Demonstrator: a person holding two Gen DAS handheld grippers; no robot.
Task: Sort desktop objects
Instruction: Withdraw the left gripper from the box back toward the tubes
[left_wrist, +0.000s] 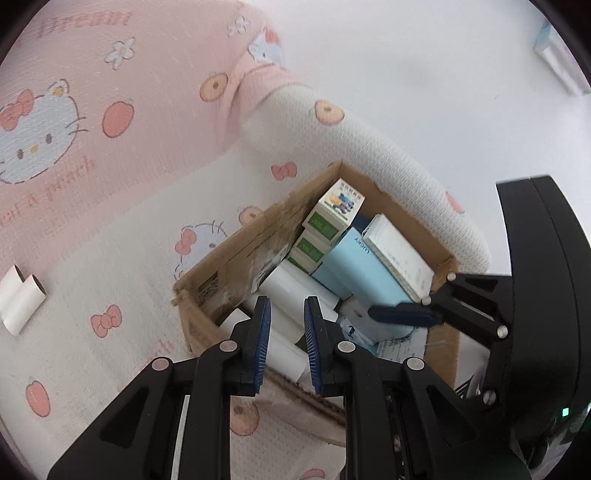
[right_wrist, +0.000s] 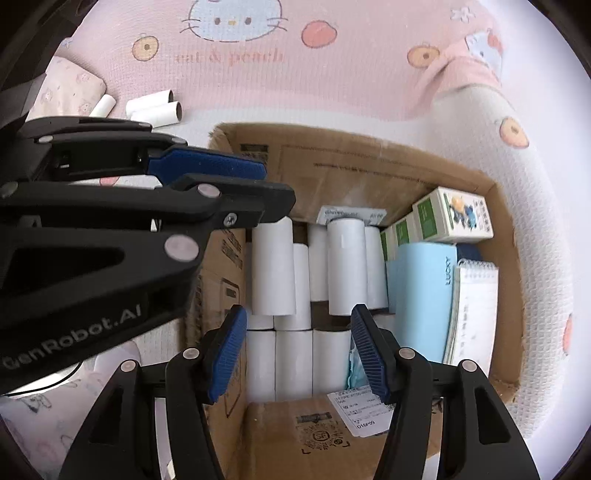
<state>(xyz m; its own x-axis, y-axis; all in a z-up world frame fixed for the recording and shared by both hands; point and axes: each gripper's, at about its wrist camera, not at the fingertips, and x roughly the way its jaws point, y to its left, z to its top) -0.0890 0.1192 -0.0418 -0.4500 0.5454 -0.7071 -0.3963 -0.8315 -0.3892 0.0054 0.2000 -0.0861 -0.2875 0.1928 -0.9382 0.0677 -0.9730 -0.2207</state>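
Note:
A cardboard box (right_wrist: 369, 162) sits on a Hello Kitty blanket and holds several white paper rolls (right_wrist: 273, 266), green-and-white small boxes (right_wrist: 454, 214), a light blue box (right_wrist: 424, 295) and a spiral notepad (right_wrist: 476, 306). My right gripper (right_wrist: 299, 354) is open and empty above the rolls. My left gripper (left_wrist: 286, 343) is open with a narrow gap and empty, over the box's near wall (left_wrist: 207, 280). It also shows in the right wrist view (right_wrist: 258, 181) at the left. The right gripper (left_wrist: 402, 314) shows over the box in the left wrist view.
Loose white rolls (right_wrist: 155, 107) lie on the blanket behind the box; two (left_wrist: 22, 299) show at the left in the left wrist view. A pink patterned pouch (right_wrist: 66, 88) lies at the far left. The pink and white blanket (left_wrist: 129, 110) surrounds the box.

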